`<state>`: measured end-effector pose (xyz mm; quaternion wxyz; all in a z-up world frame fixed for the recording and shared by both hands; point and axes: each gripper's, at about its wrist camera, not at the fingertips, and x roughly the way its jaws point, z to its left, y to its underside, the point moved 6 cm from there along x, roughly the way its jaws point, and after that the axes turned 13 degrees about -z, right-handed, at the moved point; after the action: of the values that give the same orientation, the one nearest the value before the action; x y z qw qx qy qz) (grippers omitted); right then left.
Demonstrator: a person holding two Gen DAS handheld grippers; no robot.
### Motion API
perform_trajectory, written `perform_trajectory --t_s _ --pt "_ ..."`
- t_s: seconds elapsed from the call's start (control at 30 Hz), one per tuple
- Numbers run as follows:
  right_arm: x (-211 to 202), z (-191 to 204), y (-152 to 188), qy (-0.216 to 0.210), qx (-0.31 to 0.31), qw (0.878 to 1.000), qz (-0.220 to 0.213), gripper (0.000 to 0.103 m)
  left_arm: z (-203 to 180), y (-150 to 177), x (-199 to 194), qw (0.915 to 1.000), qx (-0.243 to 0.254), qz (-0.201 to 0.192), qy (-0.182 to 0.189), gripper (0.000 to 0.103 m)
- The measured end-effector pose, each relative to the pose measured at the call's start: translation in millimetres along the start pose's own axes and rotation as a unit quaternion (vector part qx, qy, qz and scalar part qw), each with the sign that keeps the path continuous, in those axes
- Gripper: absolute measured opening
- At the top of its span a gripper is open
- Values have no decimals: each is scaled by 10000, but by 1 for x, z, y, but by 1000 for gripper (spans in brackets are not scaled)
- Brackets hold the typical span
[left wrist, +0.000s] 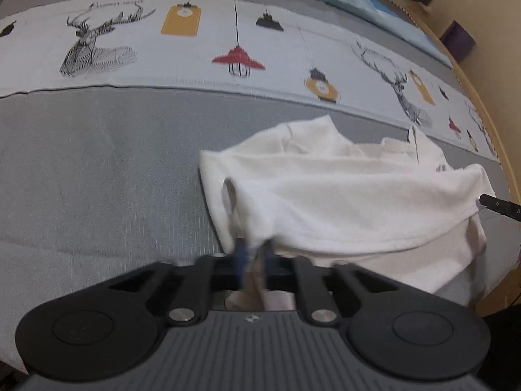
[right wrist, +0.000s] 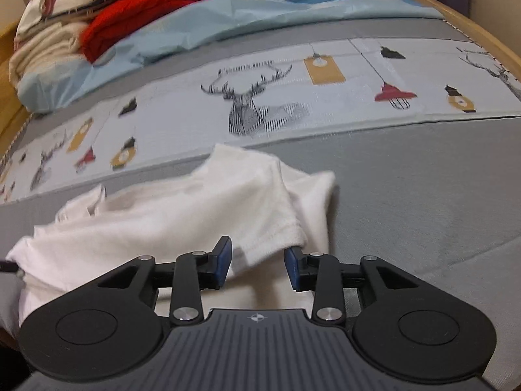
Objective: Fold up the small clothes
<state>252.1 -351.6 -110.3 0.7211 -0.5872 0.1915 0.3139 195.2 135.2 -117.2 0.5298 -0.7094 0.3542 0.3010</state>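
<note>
A small white garment lies crumpled on the grey bedspread. My left gripper is shut on the garment's near left corner and lifts a fold of it. In the right wrist view the same white garment lies just ahead. My right gripper is open, its blue pads either side of the hemmed sleeve edge, not closed on it. The tip of the right gripper shows at the right edge of the left wrist view.
A printed band with deer and lamps crosses the bed beyond the garment. A light blue sheet and a pile of red and cream textiles lie at the far side. A wooden bed frame borders the right edge.
</note>
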Motion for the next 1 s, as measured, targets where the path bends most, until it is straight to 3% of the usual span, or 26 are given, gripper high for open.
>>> perform_trajectory --t_s 0.03,0.07,0.1,0.27,0.4,0.5,0.57,0.63,0.67,0.73,0.9,1.0 --pt "1 1 -4 -39 68 9999 -86 26 -1 -4 -1 10000 -18 -81 11 5" --pt "4 1 -6 -58 111 9998 -129 4 -1 -7 -1 9999 -52 -153 9 5" --pt "6 2 -10 -69 161 9997 -179 1 0 -11 -2 9997 -99 -223 9 5" --pt "11 0 -33 -126 497 9960 -730 1 4 -34 -3 9972 -457 -591 61 4" --pt "14 -12 -56 -366 1426 9817 -1209 1 10 -56 -5 9909 -871 -1021 136 4" --pt "24 -26 -66 -353 2158 9656 -1405 6 19 -75 -5 9795 -1410 -1421 240 5" --pt "28 -33 -70 -239 2399 9585 -1520 6 31 -86 -7 9670 -1900 -1689 172 7" --pt "32 -35 -72 -212 2368 9595 -1515 7 43 -89 -6 9548 -2394 -1748 245 21" --pt "34 -34 -72 -140 2192 9643 -1480 7 46 -88 -4 9518 -2534 -1704 287 21" --pt "35 -33 -72 -112 1907 9713 -1416 7 48 -87 0 9572 -2445 -1537 175 21" --pt "38 -48 -70 -214 2105 9692 -1261 8 43 -78 12 9755 -1903 -1104 54 22" --pt "40 -58 -64 -250 2483 9621 -1101 8 34 -71 22 9814 -1701 -890 82 33"
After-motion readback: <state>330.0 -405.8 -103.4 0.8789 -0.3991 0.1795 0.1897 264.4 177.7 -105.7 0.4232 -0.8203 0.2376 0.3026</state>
